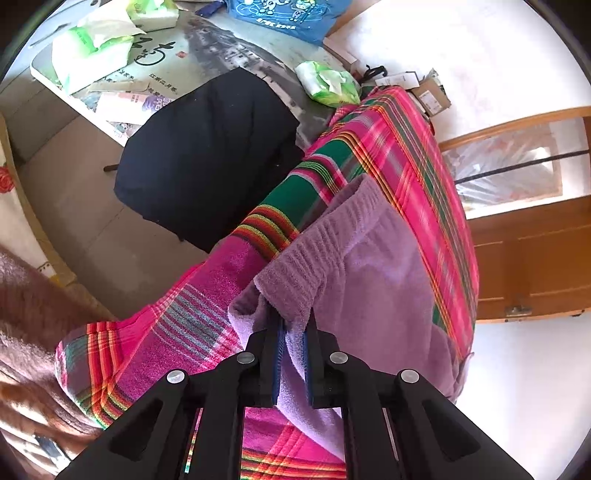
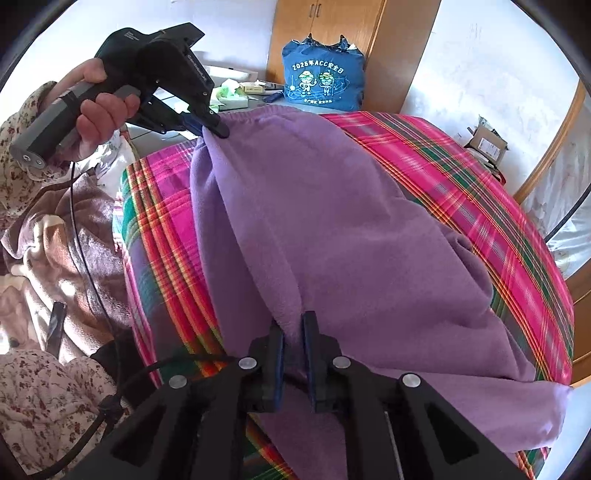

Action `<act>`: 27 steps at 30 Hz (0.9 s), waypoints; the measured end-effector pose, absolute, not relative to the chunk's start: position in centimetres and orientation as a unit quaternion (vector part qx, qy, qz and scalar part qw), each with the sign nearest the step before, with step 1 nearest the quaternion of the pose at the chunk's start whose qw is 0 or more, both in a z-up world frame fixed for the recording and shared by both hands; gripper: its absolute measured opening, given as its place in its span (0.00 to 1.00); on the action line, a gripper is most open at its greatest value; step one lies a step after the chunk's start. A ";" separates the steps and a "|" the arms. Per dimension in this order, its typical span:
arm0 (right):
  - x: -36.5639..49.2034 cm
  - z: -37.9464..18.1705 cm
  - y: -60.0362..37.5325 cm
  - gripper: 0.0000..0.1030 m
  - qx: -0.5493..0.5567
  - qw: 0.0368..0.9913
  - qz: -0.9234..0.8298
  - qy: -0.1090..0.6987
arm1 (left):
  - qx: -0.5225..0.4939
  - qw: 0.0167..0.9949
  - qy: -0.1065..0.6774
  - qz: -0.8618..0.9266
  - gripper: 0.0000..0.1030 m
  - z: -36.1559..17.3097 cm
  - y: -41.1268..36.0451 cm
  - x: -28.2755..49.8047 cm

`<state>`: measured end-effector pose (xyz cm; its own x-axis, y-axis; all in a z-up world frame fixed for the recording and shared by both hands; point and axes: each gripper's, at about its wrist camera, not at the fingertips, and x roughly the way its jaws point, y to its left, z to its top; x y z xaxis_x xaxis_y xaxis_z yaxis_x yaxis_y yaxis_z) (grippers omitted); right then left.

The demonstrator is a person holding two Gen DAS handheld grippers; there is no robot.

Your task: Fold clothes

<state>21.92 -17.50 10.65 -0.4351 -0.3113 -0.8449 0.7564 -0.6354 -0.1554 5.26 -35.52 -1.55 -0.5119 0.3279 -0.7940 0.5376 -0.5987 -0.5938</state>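
Observation:
A purple fleece garment [image 2: 332,221] lies spread over a pink plaid bedcover [image 2: 461,177]. In the left wrist view my left gripper [image 1: 293,325] is shut on the garment's ribbed waistband edge [image 1: 314,254] and lifts it a little. The left gripper also shows in the right wrist view [image 2: 214,127], held by a hand at the garment's far corner. My right gripper [image 2: 293,328] is shut on a fold of the purple fleece at its near end. The garment stretches between the two grippers.
A folded black garment [image 1: 210,155] lies on a side table [image 1: 207,37] with green tissue packs [image 1: 328,83] and a blue bag [image 2: 323,79]. A wooden wardrobe [image 2: 332,33] stands behind. A brown blanket [image 2: 48,240] lies at the left. A cardboard box [image 2: 487,144] sits by the wall.

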 end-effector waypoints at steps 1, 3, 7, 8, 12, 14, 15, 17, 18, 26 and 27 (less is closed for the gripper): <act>21.9 10.8 -17.3 0.12 0.417 0.333 -0.804 0.262 | 0.491 0.070 0.440 -0.748 0.10 -1.5 -35.5 5.2; 21.8 11.2 -17.0 0.13 0.422 0.335 -0.804 0.250 | 0.495 0.071 0.438 -0.747 0.10 -1.5 -35.4 5.1; 21.6 11.1 -16.9 0.13 0.435 0.334 -0.803 0.231 | 0.499 0.072 0.431 -0.748 0.10 -1.5 -35.3 5.0; 21.4 11.1 -16.9 0.13 0.439 0.332 -0.804 0.224 | 0.498 0.074 0.431 -0.749 0.10 -1.5 -35.2 5.0; 21.7 10.7 -17.0 0.15 0.448 0.329 -0.802 0.217 | 0.505 0.078 0.427 -0.746 0.10 -1.3 -35.2 5.0; 22.1 10.6 -17.0 0.20 0.451 0.330 -0.800 0.218 | 0.501 0.081 0.427 -0.748 0.10 -1.0 -35.1 5.3; 22.3 10.6 -16.9 0.20 0.451 0.329 -0.800 0.217 | 0.500 0.081 0.425 -0.750 0.10 -0.8 -35.0 5.5; 22.8 10.6 -16.7 0.20 0.451 0.331 -0.800 0.217 | 0.498 0.082 0.420 -0.754 0.10 -0.9 -35.0 5.7; 23.0 10.7 -16.6 0.20 0.451 0.333 -0.799 0.216 | 0.499 0.083 0.422 -0.753 0.11 -1.0 -35.1 5.8; 23.5 13.1 -15.3 0.20 0.448 0.370 -0.794 0.177 | 0.493 0.083 0.424 -0.755 0.11 -0.6 -35.2 6.8; 23.2 13.6 -15.1 0.20 0.438 0.361 -0.804 0.175 | 0.493 0.084 0.423 -0.756 0.11 -0.6 -35.2 6.8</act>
<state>23.17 -15.06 13.60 -0.3553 -0.4279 -0.8311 0.7346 -0.6776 0.0348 6.85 -35.17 -0.58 -0.4996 0.2900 -0.8163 0.5440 -0.6283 -0.5561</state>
